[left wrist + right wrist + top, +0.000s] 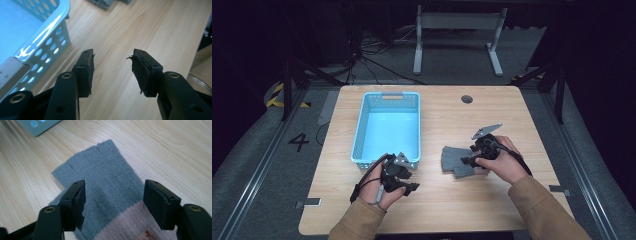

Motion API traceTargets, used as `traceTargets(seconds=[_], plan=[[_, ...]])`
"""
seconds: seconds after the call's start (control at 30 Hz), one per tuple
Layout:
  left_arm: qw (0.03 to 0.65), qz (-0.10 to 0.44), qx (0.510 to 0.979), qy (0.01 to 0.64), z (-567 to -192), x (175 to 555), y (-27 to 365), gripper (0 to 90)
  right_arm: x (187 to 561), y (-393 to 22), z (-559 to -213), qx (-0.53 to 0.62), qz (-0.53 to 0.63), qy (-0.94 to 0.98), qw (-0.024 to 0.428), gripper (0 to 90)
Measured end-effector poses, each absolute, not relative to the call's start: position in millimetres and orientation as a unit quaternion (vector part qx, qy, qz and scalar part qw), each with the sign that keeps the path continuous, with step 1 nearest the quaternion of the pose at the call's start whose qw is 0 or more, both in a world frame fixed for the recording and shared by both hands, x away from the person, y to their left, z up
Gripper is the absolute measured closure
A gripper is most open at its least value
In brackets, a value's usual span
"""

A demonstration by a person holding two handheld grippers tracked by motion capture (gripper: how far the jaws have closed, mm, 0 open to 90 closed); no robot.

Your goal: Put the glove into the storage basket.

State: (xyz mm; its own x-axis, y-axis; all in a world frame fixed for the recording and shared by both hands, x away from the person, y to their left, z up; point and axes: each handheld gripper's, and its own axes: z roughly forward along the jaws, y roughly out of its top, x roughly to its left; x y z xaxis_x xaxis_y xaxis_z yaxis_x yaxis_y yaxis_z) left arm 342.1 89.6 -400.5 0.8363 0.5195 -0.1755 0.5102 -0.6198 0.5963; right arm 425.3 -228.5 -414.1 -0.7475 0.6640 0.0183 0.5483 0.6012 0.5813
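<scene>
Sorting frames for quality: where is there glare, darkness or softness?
High view: table evenly lit, surroundings nearly black. Left gripper view: bright glare on the blue basket rim, far table edge soft. Right gripper view: grey glove knit sharp, near corners slightly blurred.

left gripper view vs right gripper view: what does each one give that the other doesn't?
The left gripper view gives the blue basket's perforated wall, close beside the open left gripper, which stands over bare wood. The right gripper view gives the grey fingerless glove lying flat with its pale cuff and a small label, the open right gripper straddling it. Both show the wooden table and nothing held.
</scene>
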Motion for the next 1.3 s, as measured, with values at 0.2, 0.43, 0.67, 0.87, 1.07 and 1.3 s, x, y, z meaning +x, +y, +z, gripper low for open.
traceTargets(seconds=[0.2,0.43,0.67,0.87,1.07,1.3], plan=[[0.328,0.008,0.900,0.287,-402,345,89,51.0,427,-225,-422,0.344,0.275,0.892,0.099,31.1],[0.326,0.008,0.900,0.288,-404,346,90,49.6,425,-222,-425,0.334,0.269,0.896,0.112,30.3],[0.326,0.007,0.900,0.289,-405,347,90,49.6,426,-218,-422,0.328,0.271,0.899,0.106,30.9],[0.326,0.006,0.900,0.289,-404,348,92,49.5,429,-208,-435,0.317,0.255,0.909,0.092,30.2],[0.326,0.005,0.900,0.291,-406,348,92,49.5,431,-206,-435,0.317,0.250,0.911,0.085,30.4],[0.327,0.005,0.899,0.293,-406,348,93,49.4,433,-203,-435,0.315,0.239,0.915,0.077,31.1]])
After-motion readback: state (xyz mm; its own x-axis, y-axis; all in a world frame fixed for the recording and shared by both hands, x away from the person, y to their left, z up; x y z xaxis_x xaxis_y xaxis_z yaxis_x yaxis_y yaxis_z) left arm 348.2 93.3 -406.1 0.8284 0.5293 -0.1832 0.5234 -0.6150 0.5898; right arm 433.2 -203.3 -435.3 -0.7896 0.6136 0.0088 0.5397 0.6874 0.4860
